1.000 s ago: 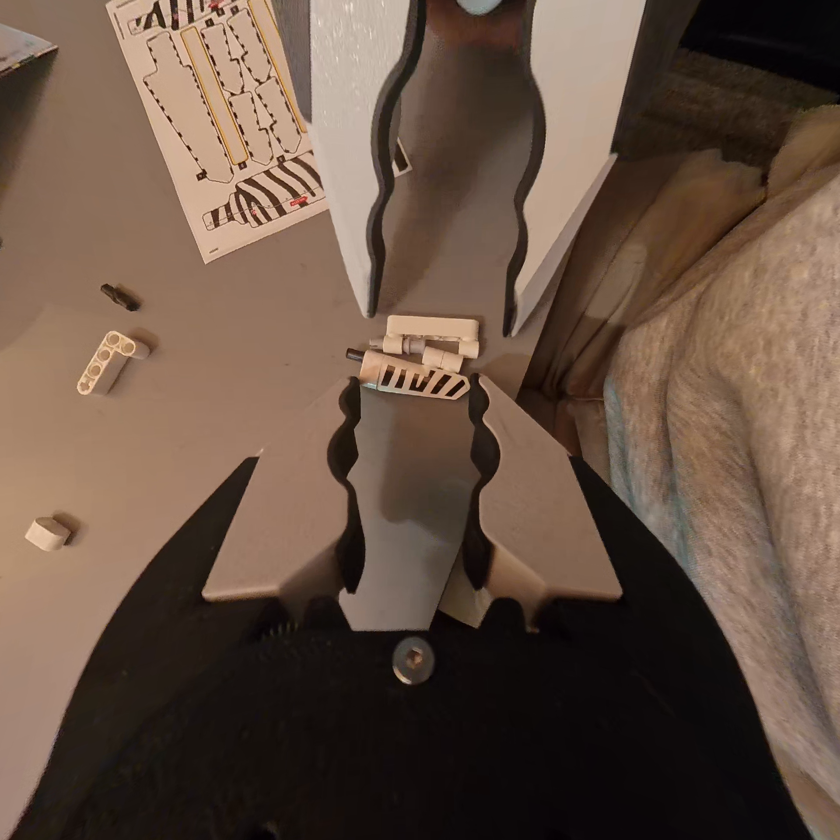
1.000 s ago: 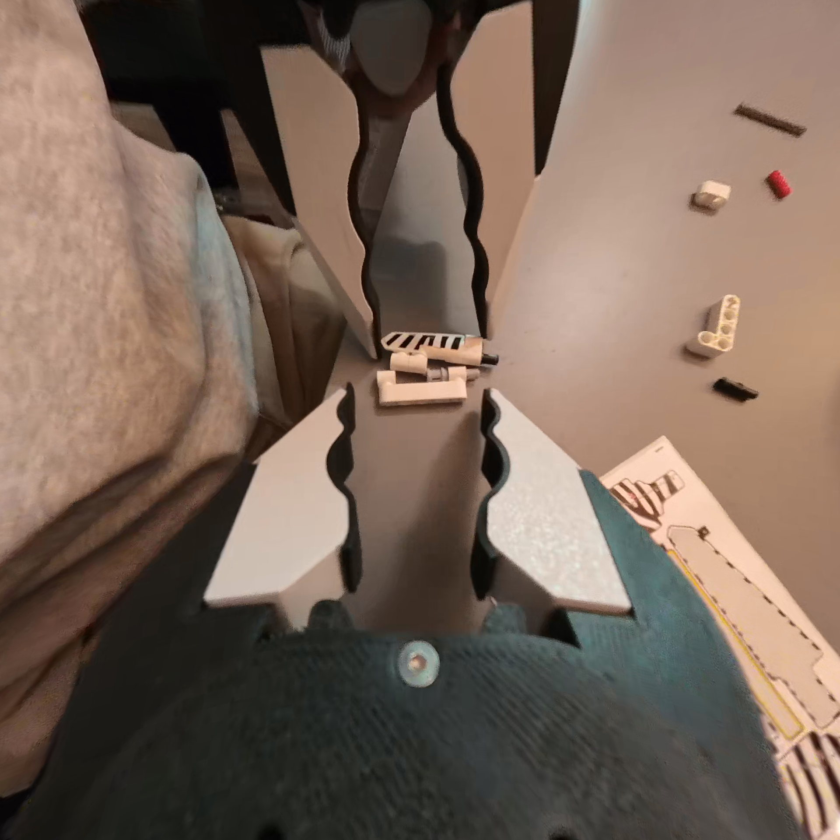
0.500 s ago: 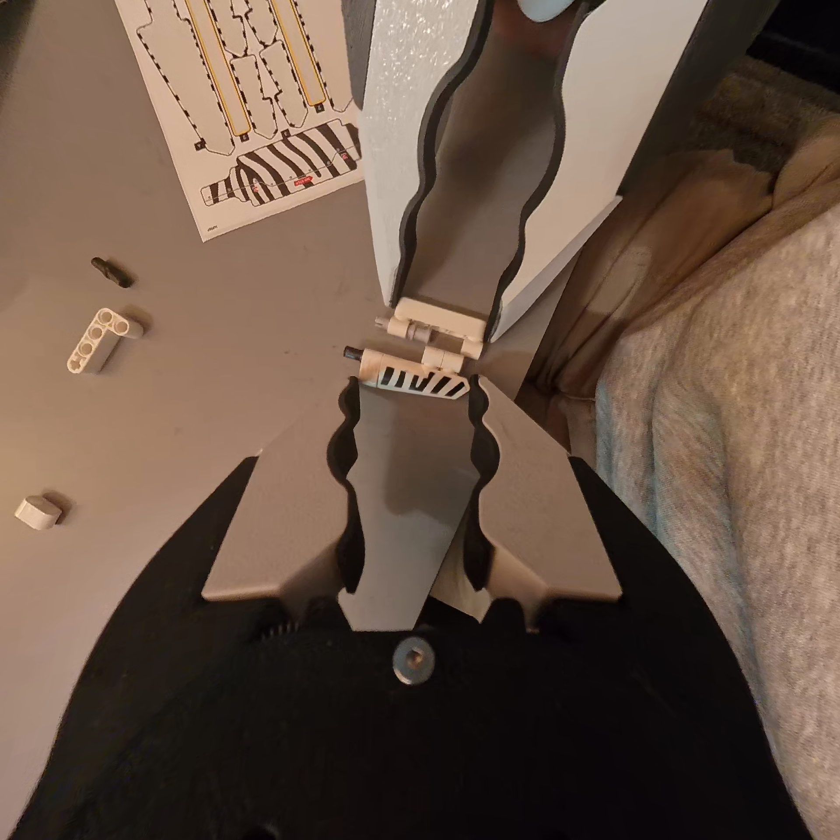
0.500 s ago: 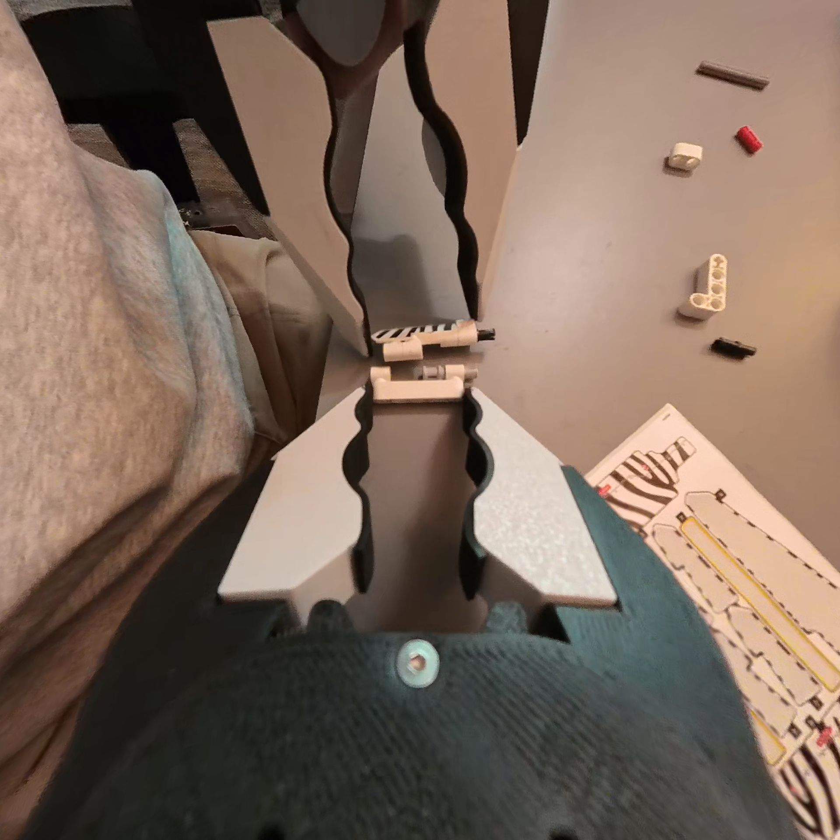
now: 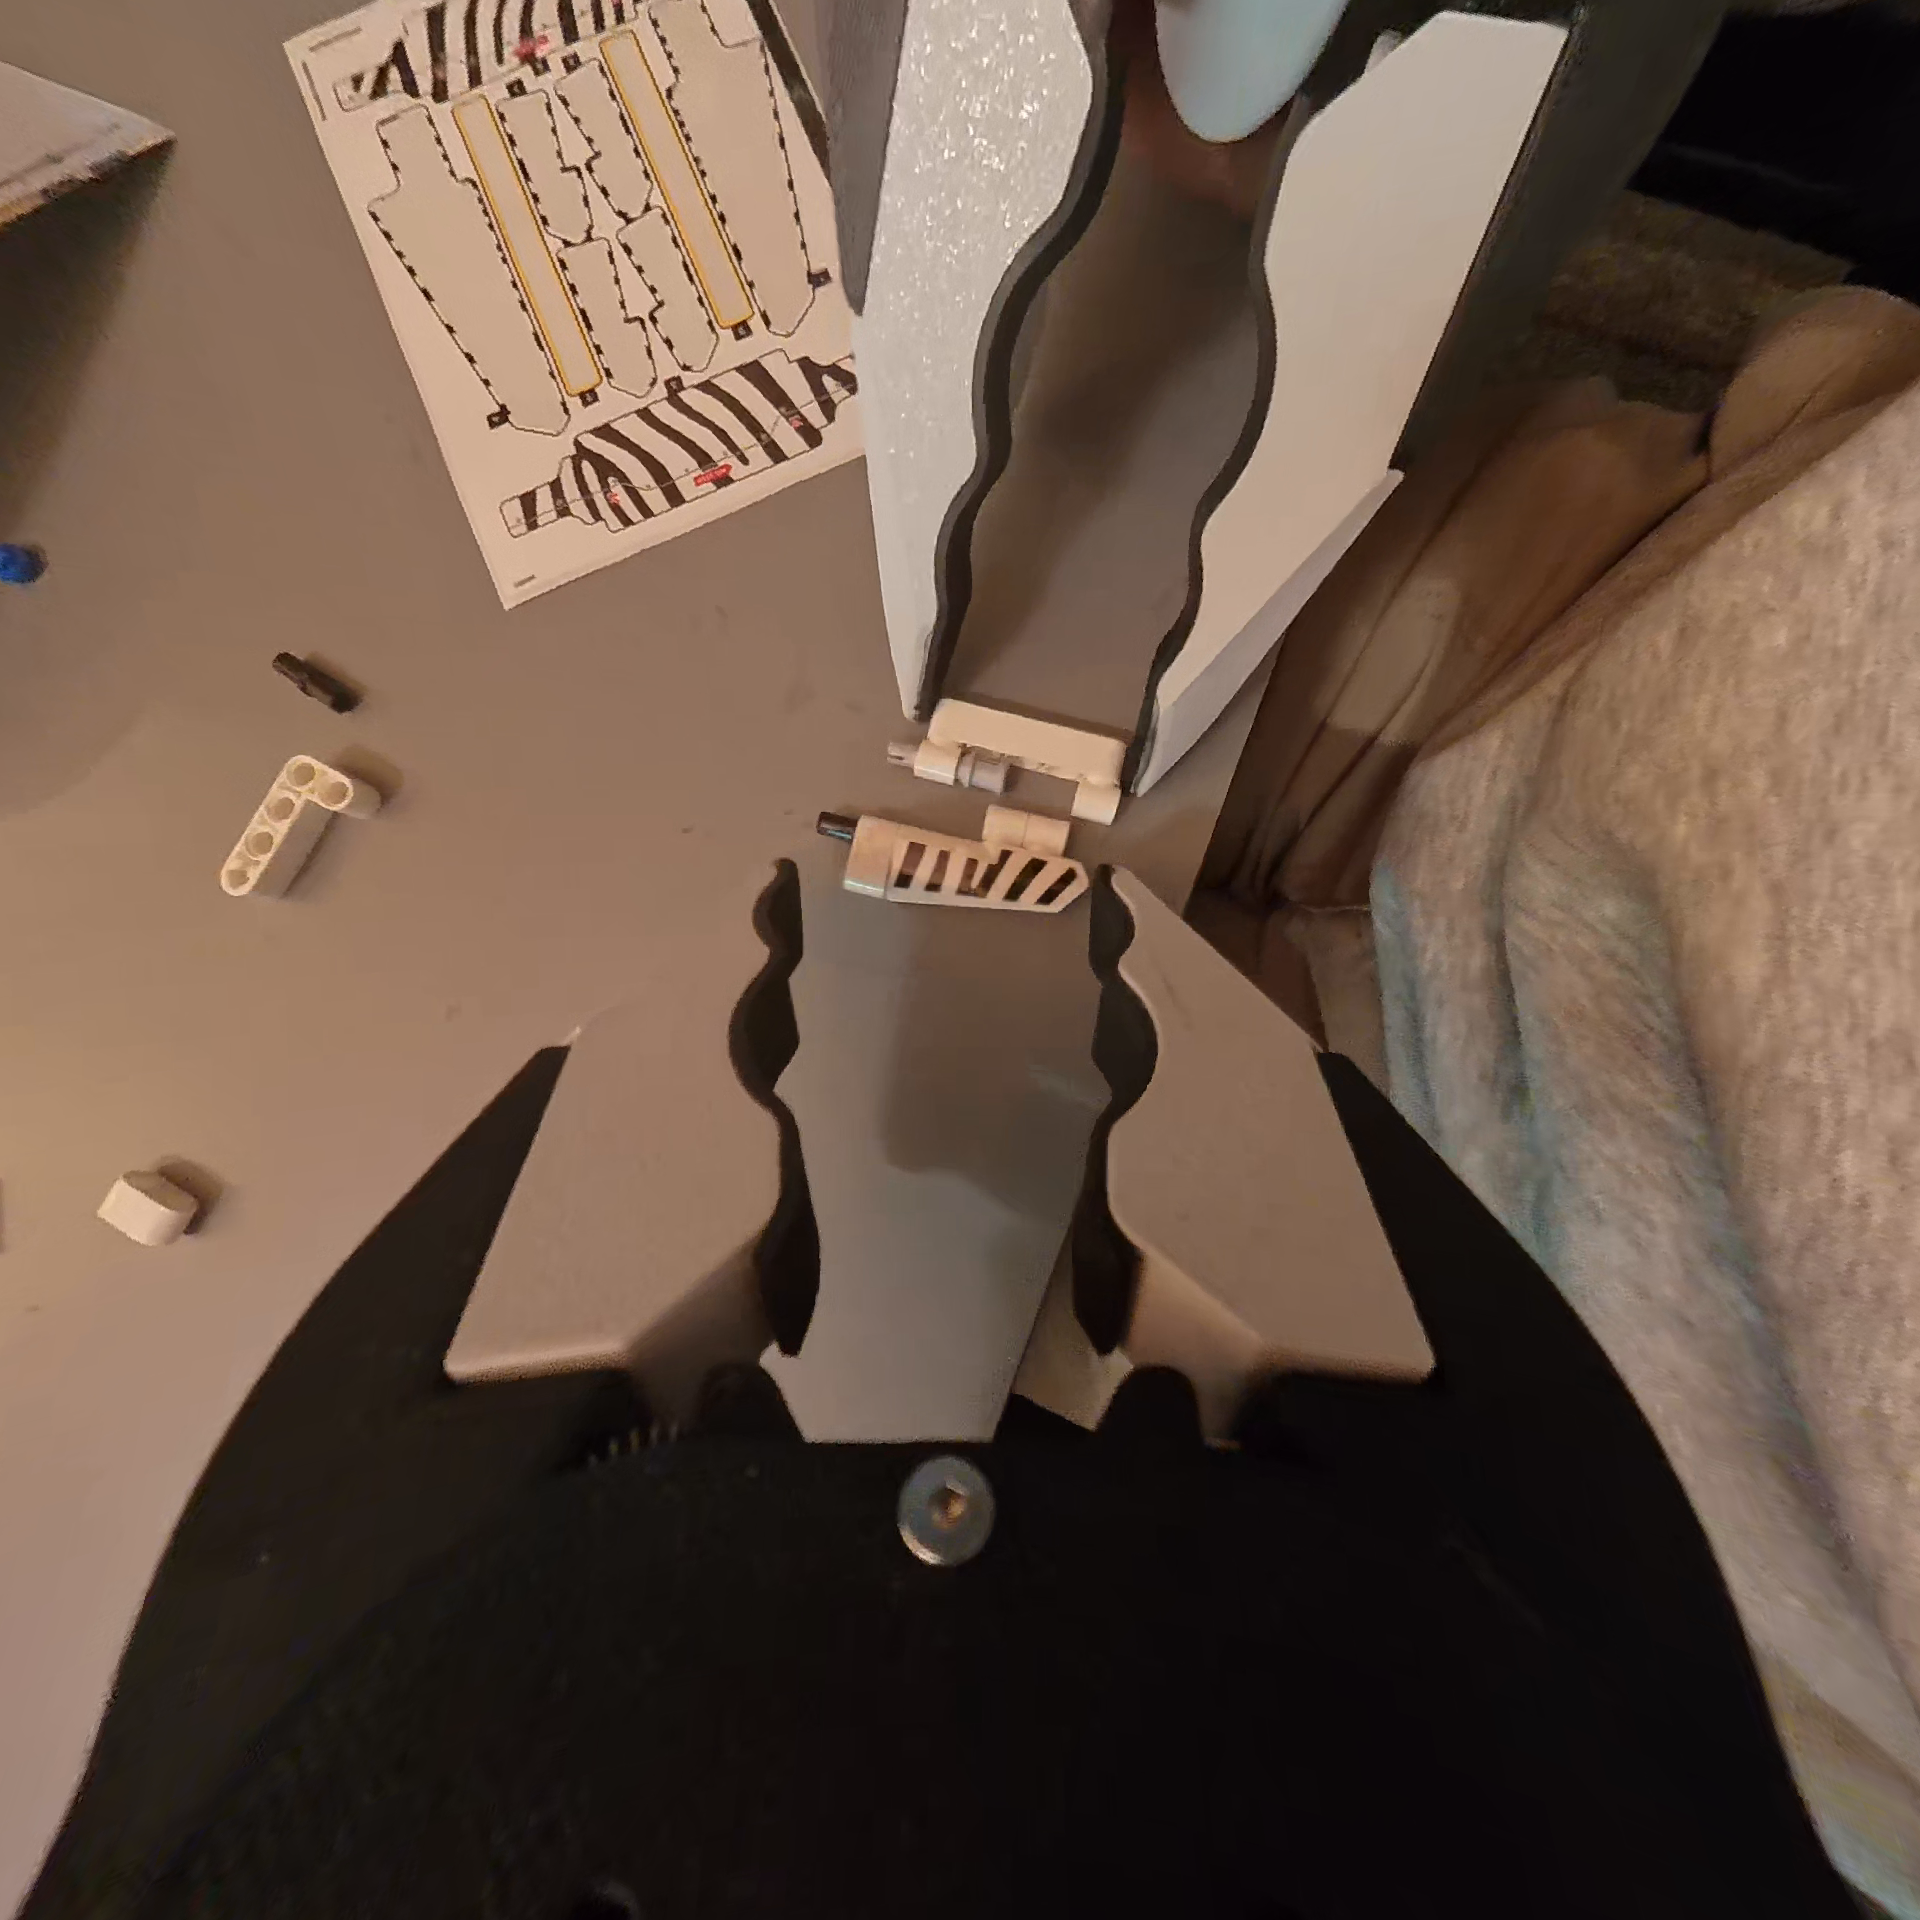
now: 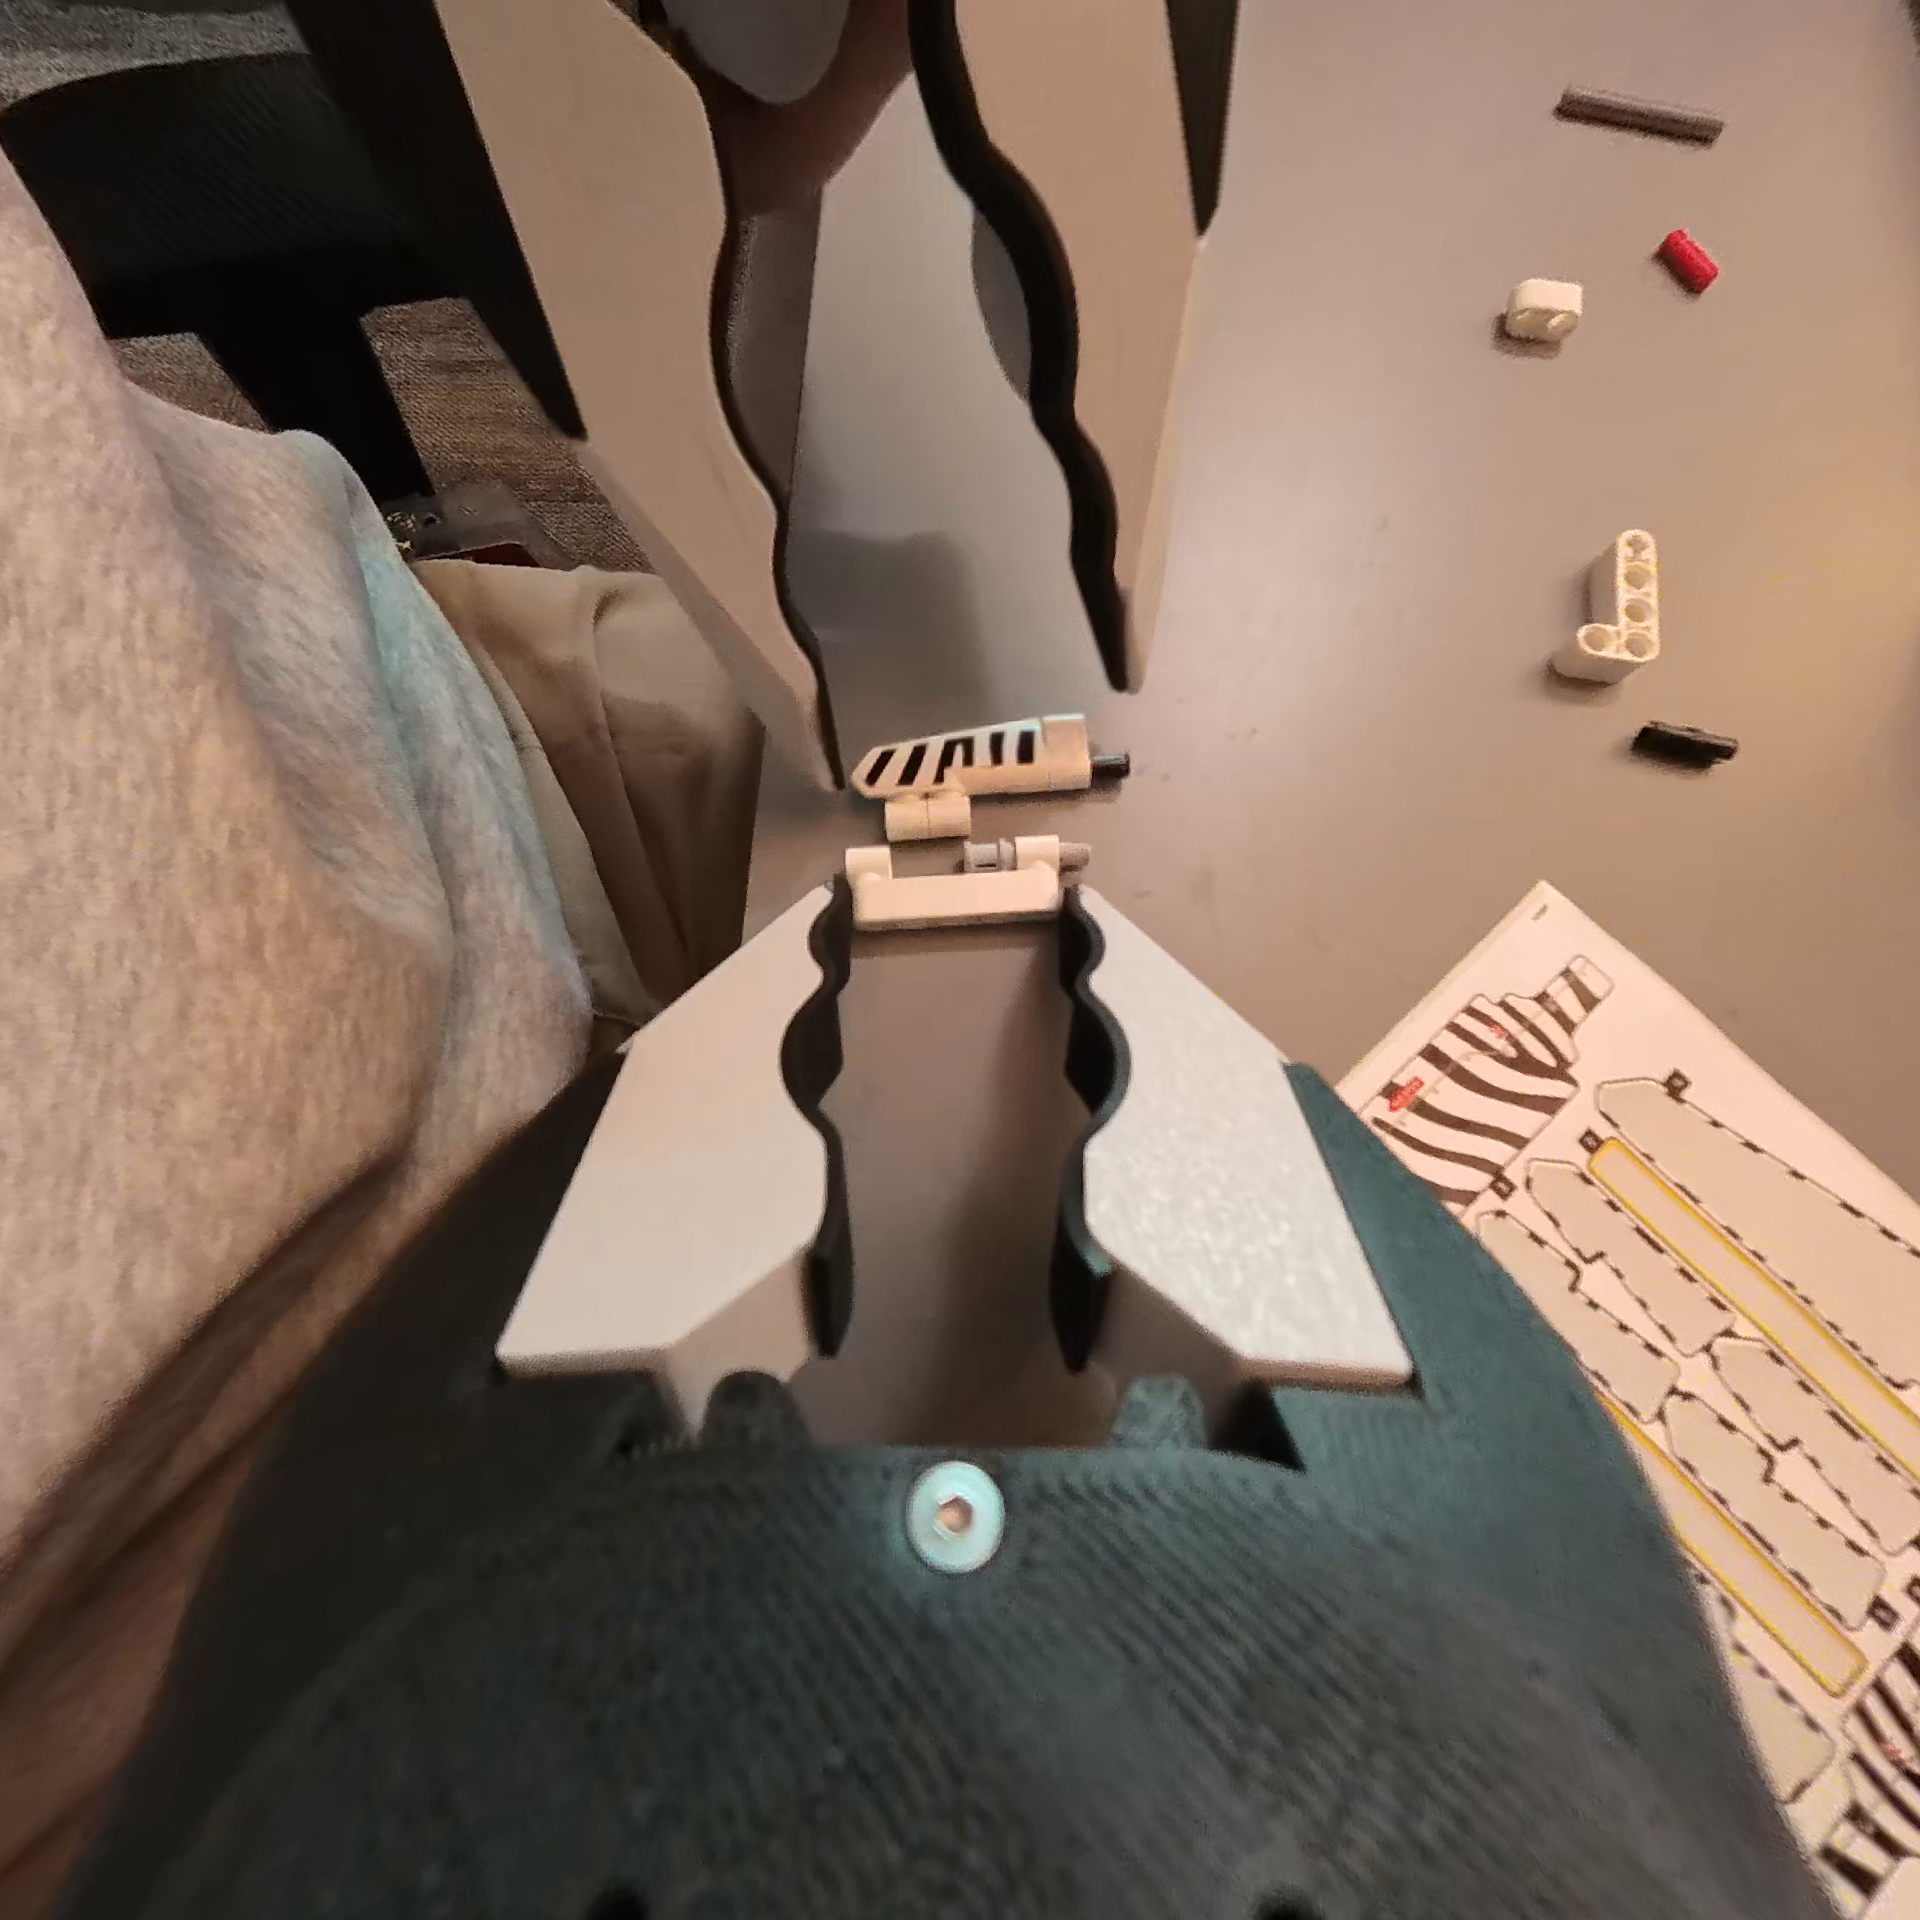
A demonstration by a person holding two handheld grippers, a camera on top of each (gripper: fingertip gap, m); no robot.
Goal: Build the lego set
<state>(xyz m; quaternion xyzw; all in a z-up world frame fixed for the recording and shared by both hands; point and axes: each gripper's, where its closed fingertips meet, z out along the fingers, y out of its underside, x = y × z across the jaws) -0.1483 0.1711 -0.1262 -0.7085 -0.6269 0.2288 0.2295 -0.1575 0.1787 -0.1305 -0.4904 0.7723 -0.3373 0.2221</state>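
The right hand-held gripper point(image 6: 956, 899) is closed on a white frame piece point(image 6: 951, 883), pinching it by its two ends at the fingertips, while the left hand-held gripper point(image 5: 940, 883) stands wide open with nothing between its jaws. Just past the left fingertips lies the zebra-striped white panel point(image 5: 971, 868) with a black pin sticking out of one end; its right end is touching or almost touching the right fingertip. The panel and the frame piece sit close together near the edge of the grey surface point(image 5: 582, 966), and whether they are still joined cannot be told. Beside that edge is grey and beige cloth point(image 5: 1662, 935). Farther out on the surface lie a white L-shaped beam point(image 5: 291, 826), a short black pin point(image 5: 315, 682), a small white connector point(image 5: 151, 1207), and a sticker sheet point(image 5: 613, 301) with zebra stripes. The right wrist view also shows a red piece point(image 6: 1687, 260) and a dark axle point(image 6: 1638, 116).
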